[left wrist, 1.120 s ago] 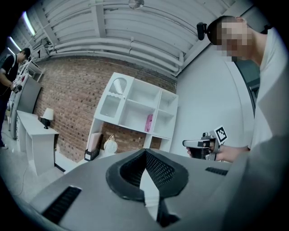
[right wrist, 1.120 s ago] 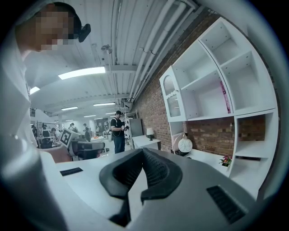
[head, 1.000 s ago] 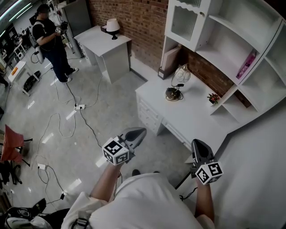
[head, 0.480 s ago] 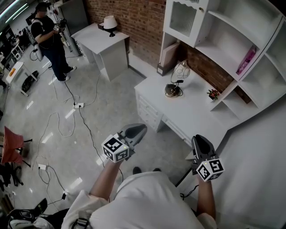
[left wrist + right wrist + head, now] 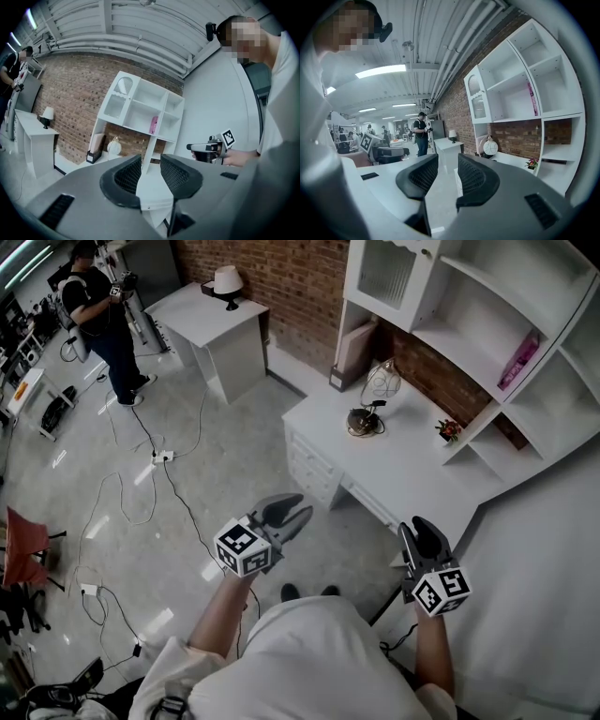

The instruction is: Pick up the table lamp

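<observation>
A small table lamp with a white shade [image 5: 227, 282] stands on a white side table [image 5: 202, 320] by the brick wall, far from both grippers; it also shows as the shaded lamp [image 5: 47, 115] [image 5: 453, 135]. A round wire-globe lamp [image 5: 375, 390] [image 5: 114, 146] [image 5: 490, 147] sits on the white desk [image 5: 412, 479]. My left gripper [image 5: 295, 514] [image 5: 150, 164] hovers over the floor, its jaws opening with nothing between them. My right gripper [image 5: 422, 529] [image 5: 447, 164] is near the desk's front corner, jaws also opening and empty.
A white shelf unit [image 5: 487, 343] with a pink book [image 5: 518, 360] rises over the desk; a small potted plant [image 5: 448, 429] stands there. Cables and a power strip [image 5: 161, 457] lie across the floor. A person [image 5: 98, 315] stands at far left; a red chair [image 5: 23, 540] is nearby.
Both grippers' jaws went from shut to parted. The hands stayed about where they were.
</observation>
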